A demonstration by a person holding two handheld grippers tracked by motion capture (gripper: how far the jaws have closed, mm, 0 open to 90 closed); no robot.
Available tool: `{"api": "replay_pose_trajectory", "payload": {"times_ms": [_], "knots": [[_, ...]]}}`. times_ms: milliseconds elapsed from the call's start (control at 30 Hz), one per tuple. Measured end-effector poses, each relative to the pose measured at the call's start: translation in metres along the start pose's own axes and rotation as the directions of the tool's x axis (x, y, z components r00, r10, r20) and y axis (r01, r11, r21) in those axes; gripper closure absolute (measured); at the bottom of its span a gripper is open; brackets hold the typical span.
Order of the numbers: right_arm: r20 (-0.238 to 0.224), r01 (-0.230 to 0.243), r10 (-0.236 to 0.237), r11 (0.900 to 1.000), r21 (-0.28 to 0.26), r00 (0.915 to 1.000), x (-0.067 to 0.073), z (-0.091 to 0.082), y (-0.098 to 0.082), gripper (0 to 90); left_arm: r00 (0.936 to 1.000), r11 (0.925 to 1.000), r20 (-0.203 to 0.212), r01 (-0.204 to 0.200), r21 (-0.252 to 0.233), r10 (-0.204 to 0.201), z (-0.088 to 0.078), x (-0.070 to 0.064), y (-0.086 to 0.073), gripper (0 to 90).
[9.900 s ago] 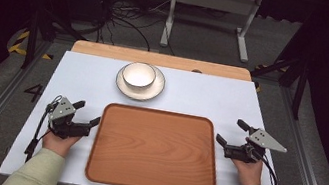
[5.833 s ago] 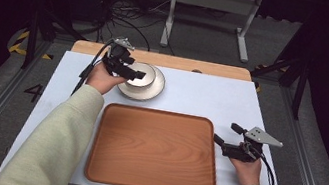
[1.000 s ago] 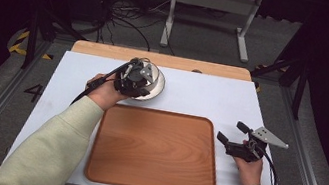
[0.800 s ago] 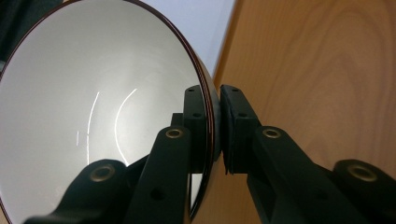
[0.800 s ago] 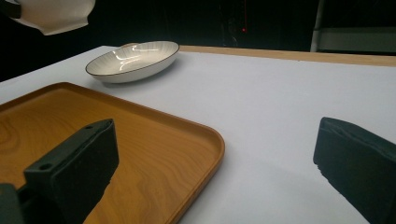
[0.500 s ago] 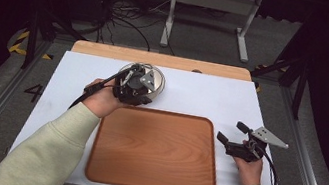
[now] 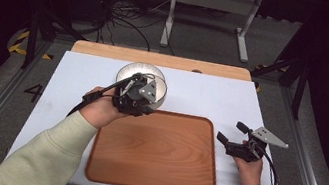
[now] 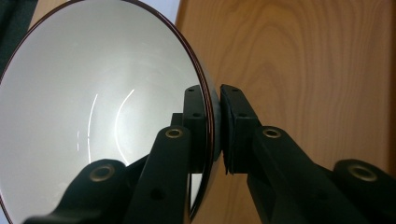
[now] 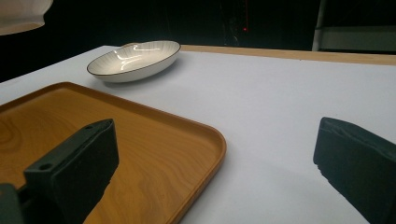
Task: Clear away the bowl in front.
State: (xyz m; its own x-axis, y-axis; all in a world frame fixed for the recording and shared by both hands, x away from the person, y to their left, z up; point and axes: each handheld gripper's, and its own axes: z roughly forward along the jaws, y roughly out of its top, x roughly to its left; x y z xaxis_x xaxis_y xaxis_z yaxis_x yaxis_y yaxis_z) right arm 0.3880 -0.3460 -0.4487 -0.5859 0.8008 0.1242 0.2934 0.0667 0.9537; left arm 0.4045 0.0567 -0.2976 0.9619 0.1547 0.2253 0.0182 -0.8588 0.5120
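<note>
My left gripper is shut on the rim of a white bowl, one jaw inside the rim and one outside. It holds the bowl in the air above the far left corner of the wooden tray. From the right gripper view the bowl hangs at the top left, clear of the white ribbed plate, which lies bare on the table behind the tray. At the tray's right edge my right gripper rests open with nothing between its jaws.
The tray lies on a white table top with a wooden strip along its far edge. Beyond the table are a metal stand and cables on the floor.
My left gripper has carried the bowl off the plate, toward me and a little up, to the tray's far left corner. The right gripper has stayed still.
</note>
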Motion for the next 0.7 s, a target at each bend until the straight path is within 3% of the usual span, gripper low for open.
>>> {"api": "replay_pose_trajectory", "payload": {"times_ms": [700], "knots": [[-0.003, -0.001, 0.001, 1.000, 0.000, 1.0000, 0.000, 0.000, 0.000, 0.7, 0.9958, 0.9990, 0.079, -0.044, -0.008, 0.044, 0.019, -0.029, 0.000, 82.2]]}}
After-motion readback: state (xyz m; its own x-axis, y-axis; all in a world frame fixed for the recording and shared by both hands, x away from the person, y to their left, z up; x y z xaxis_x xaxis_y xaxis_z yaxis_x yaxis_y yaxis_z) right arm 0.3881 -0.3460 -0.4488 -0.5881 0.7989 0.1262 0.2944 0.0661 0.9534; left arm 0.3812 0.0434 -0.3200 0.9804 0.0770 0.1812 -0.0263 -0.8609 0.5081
